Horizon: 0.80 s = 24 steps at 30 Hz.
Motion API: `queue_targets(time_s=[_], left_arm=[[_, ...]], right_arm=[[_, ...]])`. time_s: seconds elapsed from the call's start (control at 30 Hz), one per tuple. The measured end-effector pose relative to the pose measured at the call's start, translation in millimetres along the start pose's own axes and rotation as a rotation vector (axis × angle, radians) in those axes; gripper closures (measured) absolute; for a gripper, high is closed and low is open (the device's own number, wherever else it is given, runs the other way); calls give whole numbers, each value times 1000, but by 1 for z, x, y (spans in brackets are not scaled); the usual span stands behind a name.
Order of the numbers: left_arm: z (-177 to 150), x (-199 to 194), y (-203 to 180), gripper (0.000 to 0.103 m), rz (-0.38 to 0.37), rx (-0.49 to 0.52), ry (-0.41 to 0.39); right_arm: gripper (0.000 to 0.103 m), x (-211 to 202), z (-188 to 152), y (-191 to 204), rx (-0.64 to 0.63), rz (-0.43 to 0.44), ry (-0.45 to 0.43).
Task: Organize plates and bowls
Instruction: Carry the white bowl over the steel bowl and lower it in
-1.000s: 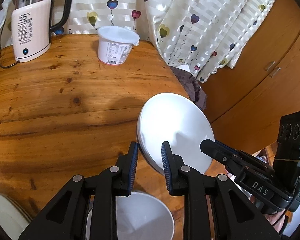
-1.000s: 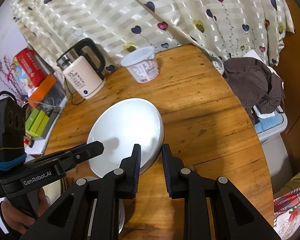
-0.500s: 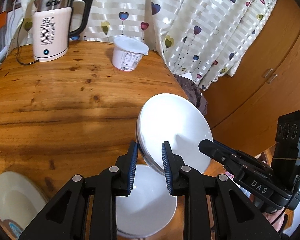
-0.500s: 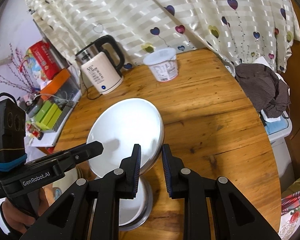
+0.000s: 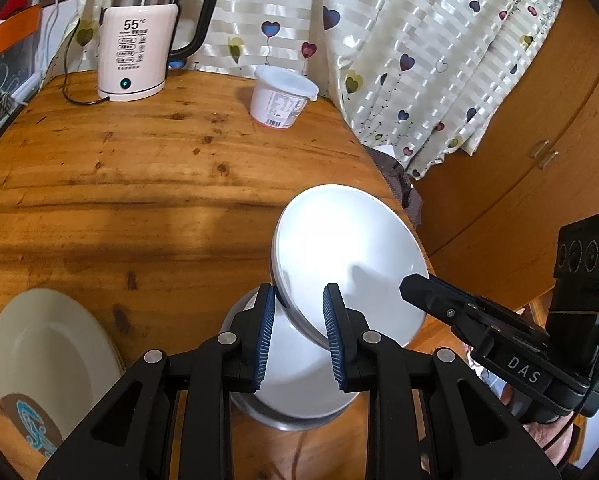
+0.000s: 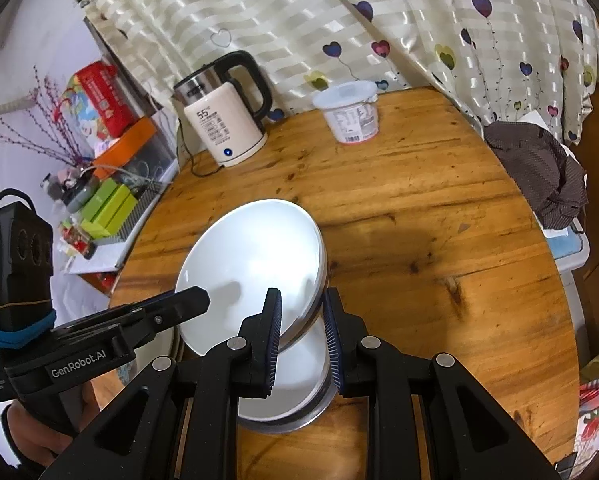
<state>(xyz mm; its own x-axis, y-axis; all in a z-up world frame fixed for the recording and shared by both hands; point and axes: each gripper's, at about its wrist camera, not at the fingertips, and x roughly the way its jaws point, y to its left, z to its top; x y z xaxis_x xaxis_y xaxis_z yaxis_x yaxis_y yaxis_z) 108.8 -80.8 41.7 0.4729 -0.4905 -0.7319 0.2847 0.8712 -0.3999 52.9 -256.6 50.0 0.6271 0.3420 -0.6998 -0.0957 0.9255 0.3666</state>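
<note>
Both grippers hold one white bowl (image 5: 347,256) by opposite rim edges, tilted, in the air above the round wooden table (image 5: 119,184). My left gripper (image 5: 298,312) is shut on its near rim; my right gripper (image 6: 300,312) is shut on the other side of the same bowl (image 6: 251,264). Directly below it a second white bowl (image 5: 295,384) sits on the table, also seen in the right wrist view (image 6: 291,392). A cream plate (image 5: 47,360) with a blue mark lies at the table's left front.
An electric kettle (image 5: 139,48) with its cord and a lidded white tub (image 5: 281,96) stand at the table's far side by the curtain. A dark cloth (image 6: 539,168) lies on a bin to the right. Cluttered shelf boxes (image 6: 107,204) are to the left.
Both grippers have lifted the held bowl higher and drawn back toward the near edge. The lower bowl and the cream plate have come into view beneath.
</note>
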Motion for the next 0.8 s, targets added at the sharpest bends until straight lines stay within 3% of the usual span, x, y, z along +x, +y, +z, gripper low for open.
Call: queue_targets(time_s=[0.8], left_arm=[[-33, 1, 13, 78, 30, -41, 38]], right_arm=[[82, 11, -34, 5, -10, 10, 78]])
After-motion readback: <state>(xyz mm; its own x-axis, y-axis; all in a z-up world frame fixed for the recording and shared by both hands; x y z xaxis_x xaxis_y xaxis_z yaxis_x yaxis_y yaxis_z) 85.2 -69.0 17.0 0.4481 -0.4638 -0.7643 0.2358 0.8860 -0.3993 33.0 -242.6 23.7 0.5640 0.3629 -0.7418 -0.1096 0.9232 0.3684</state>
